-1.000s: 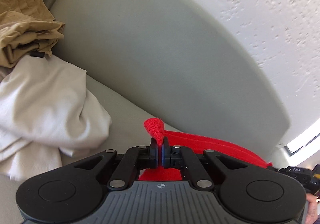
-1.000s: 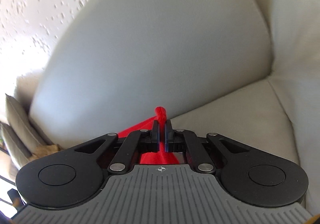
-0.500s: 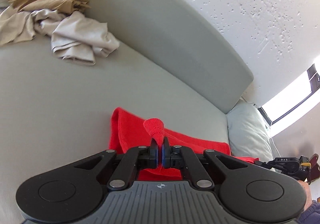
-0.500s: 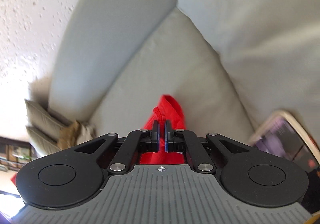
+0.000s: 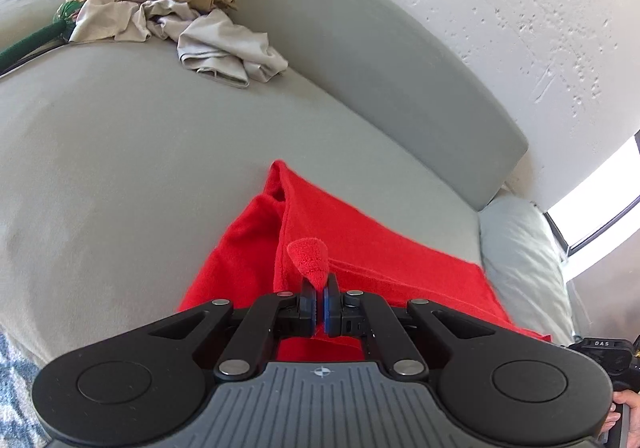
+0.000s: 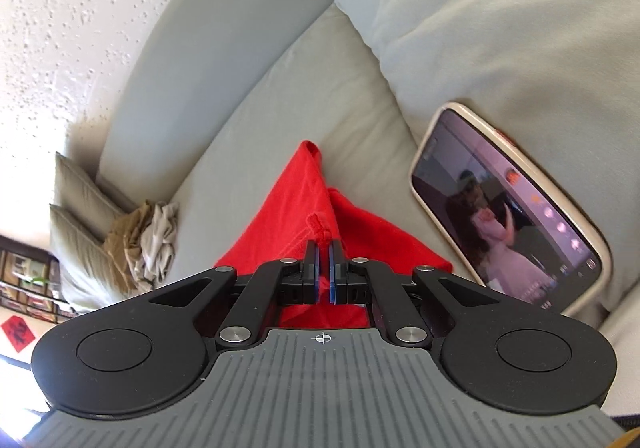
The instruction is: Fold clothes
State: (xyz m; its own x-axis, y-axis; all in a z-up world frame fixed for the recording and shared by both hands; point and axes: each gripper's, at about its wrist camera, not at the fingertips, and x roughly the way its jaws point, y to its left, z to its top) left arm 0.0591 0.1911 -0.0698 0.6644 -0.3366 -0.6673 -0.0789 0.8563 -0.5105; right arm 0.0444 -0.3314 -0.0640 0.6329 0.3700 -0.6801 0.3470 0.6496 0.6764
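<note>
I've got both grippers, left gripper [image 5: 319, 290] and right gripper [image 6: 323, 254], pinching the red fleece garment [image 5: 372, 248] over the grey sofa seat [image 5: 120, 167].

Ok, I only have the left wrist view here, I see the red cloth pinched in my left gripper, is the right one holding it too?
Observer: Yes. The right gripper is shut on a bunched edge of the red cloth.
Operator: Anything near that side I should avoid?
Observer: A phone leans against the sofa back cushion, just right of the cloth, screen lit.
Operator: Does the cloth touch it?
Observer: No, a strip of seat cushion shows between them.
Operator: And the other clothes?
Observer: From the right wrist view the pile of tan and pale clothes sits far off by the pillows.
</note>
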